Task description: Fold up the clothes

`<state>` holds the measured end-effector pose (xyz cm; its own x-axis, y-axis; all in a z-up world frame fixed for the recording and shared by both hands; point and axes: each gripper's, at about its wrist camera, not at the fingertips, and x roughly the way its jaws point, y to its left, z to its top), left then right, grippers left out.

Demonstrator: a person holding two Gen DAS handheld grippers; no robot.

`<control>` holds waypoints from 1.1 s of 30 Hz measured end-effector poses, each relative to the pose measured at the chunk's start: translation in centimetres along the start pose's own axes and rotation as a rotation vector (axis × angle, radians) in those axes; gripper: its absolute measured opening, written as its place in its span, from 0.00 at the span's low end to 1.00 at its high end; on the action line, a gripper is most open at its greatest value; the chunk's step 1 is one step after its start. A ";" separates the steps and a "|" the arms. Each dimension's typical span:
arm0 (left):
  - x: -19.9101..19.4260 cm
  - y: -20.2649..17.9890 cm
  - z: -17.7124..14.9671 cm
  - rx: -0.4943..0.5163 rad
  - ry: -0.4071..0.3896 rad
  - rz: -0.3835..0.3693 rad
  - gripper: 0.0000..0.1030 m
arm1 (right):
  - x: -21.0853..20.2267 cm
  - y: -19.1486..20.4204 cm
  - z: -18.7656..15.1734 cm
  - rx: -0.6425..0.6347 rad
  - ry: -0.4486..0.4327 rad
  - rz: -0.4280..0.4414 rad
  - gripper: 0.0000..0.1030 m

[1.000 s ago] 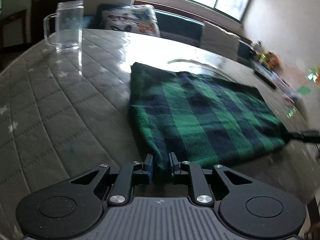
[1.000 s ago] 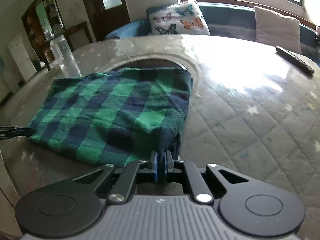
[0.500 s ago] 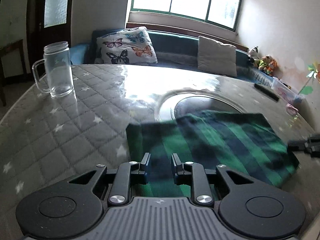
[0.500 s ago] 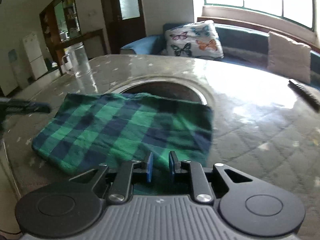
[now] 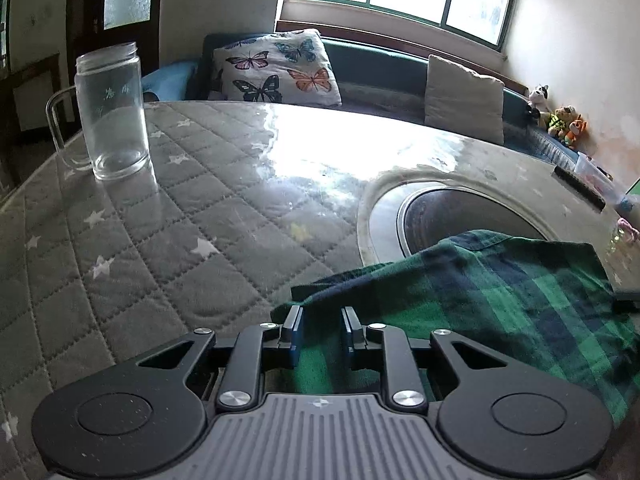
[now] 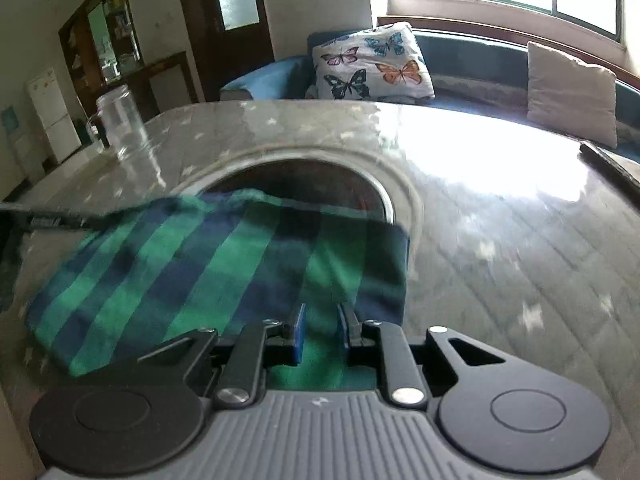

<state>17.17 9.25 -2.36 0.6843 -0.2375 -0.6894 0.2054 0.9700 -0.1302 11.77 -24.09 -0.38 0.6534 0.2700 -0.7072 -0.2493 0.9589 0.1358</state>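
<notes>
We see a folded green plaid cloth [image 5: 500,292] lying on the quilted desk [image 5: 180,240], its far edge overlapping the round inset [image 5: 384,208] at the desk's middle. Our left gripper [image 5: 320,330] sits above the cloth's near left corner, jaws parted with nothing between them. Our right gripper [image 6: 320,330] sits above the near right part of the cloth [image 6: 208,264], jaws likewise parted and free. A glass mug [image 5: 110,112] stands far left on the desk.
</notes>
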 end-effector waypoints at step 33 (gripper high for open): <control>1.7 -0.4 1.8 0.038 -0.004 0.027 0.34 | 9.3 4.9 6.5 -0.055 0.004 0.026 0.16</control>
<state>19.50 8.36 -2.20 0.6924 -0.2118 -0.6897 0.2136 0.9733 -0.0844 21.32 -16.33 -1.79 0.6433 0.2947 -0.7066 -0.3055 0.9451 0.1161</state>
